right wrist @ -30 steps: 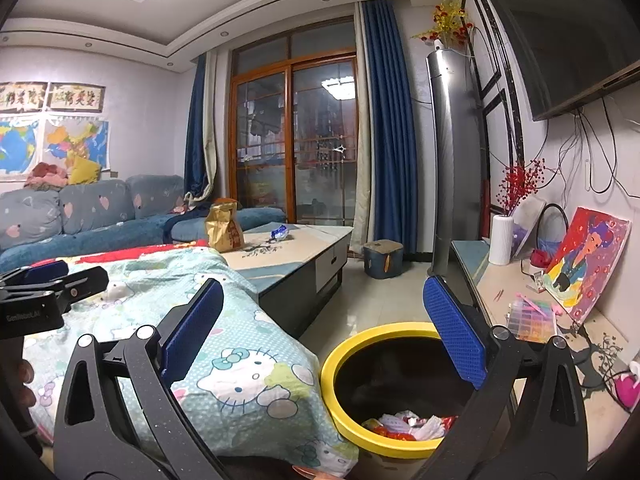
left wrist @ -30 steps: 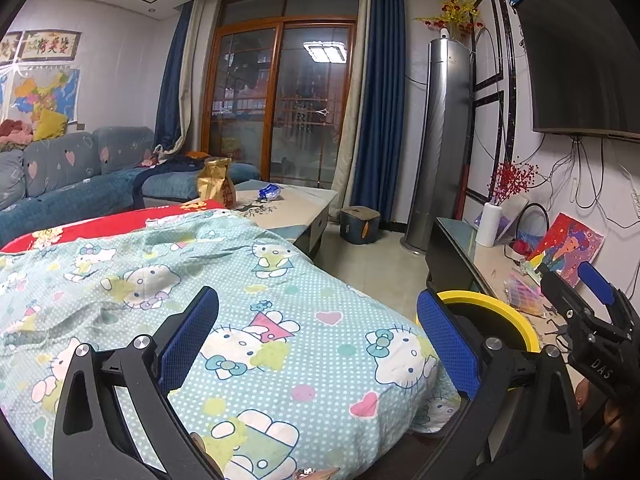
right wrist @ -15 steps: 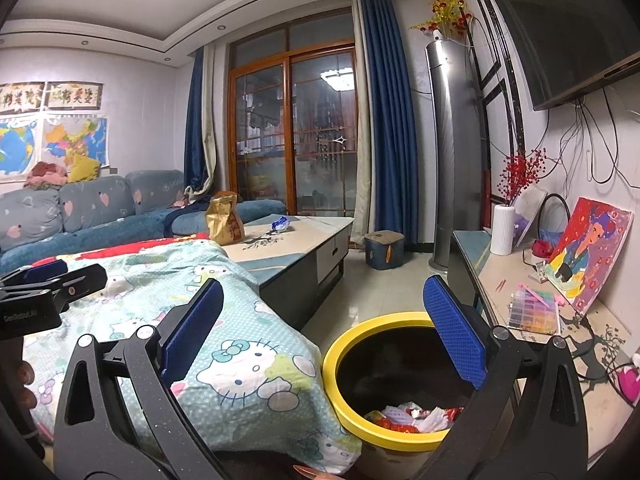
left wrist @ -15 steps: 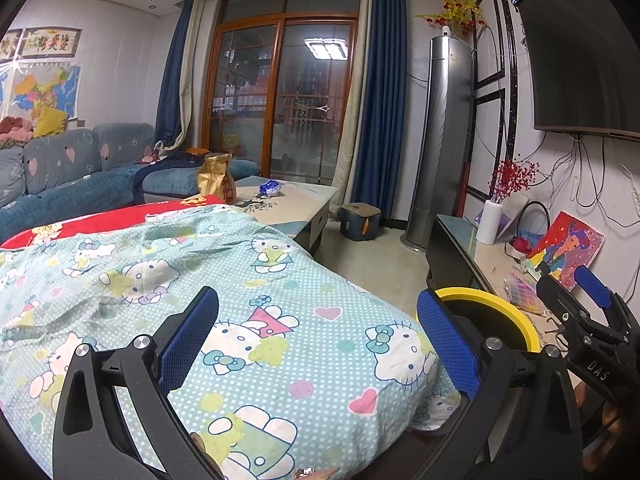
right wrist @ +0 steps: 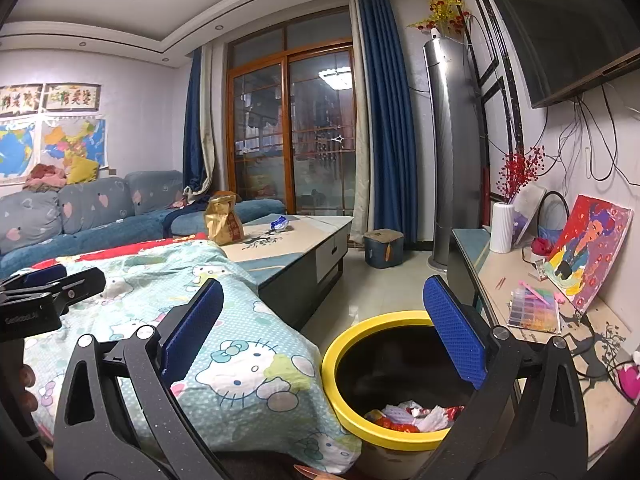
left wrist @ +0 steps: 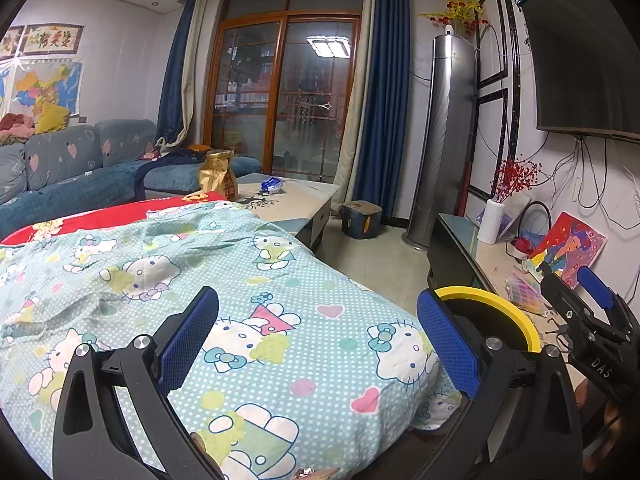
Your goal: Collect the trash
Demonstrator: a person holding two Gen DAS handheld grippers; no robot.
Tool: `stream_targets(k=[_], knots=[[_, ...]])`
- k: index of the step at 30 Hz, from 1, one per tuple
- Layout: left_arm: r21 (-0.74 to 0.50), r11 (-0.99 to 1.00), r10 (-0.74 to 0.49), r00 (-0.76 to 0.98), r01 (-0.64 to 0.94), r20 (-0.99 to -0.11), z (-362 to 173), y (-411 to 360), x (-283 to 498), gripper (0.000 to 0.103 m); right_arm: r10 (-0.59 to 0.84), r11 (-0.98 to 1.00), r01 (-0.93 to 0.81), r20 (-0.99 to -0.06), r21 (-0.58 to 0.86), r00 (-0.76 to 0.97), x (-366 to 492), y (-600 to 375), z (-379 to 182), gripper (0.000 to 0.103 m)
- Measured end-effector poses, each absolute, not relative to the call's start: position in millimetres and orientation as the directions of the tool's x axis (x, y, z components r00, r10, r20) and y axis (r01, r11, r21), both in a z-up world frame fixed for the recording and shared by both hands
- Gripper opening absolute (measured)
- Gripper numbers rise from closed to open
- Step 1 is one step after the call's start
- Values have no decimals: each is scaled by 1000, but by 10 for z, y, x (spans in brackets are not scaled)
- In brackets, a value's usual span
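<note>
Both grippers are empty, with jaws spread wide. The left gripper [left wrist: 318, 334] hovers over a cartoon-print blanket [left wrist: 280, 320], which fills the space below and ahead of its blue pads [left wrist: 188, 332]. The right gripper [right wrist: 324, 320] is held with the yellow-rimmed trash bin [right wrist: 340, 344] directly below and slightly right of its jaws; crumpled red and white wrappers [right wrist: 416, 416] lie at the bottom of the bin.

Change over the last second: slight. In the right view the bin sits a little lower and more under the jaws than before, with more of its contents exposed; in the left view the blanket and room shift only marginally. Neither gripper has closed.

Implication, as a judgement: a deposit appears complete and the next piece must now be located. No loose trash is visible on the blanket within reach. Candidate items lie well ahead of both grippers on the coffee table [right wrist: 304, 236]: a gold paper bag [right wrist: 224, 220] standing upright and, beyond it, a small blue wrapper [right wrist: 280, 222]. Reaching either calls for moving forward past the blanket.
</note>
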State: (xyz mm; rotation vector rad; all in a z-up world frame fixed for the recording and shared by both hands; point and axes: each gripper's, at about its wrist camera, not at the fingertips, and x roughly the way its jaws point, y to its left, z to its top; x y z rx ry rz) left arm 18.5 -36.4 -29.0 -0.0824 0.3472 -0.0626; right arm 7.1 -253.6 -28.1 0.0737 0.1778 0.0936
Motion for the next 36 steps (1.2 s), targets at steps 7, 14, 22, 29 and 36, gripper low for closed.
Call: stream_targets(k=[7, 14, 22, 29, 36], knots=[[-91, 995, -75, 938, 47, -338, -289, -365, 186, 97, 99, 993, -86, -173, 83, 980, 72, -2537, -278, 92], [-90, 995, -73, 938, 45, -337, -286, -368, 185, 97, 99, 993, -86, -173, 84, 980, 73, -2544, -279, 92], [-89, 995, -74, 939, 46, -335, -287, -366, 182, 97, 99, 993, -85, -174, 85, 980, 72, -2546, -277, 92], [-86, 995, -81, 939, 55, -334, -289, -363, 176, 97, 100, 993, -86, -174, 86, 980, 76, -2551, -281, 92], [-83, 995, -81, 938, 56, -338, -287, -359, 182, 97, 109, 991, -93, -189, 92, 976, 92, -2535, -302, 92]])
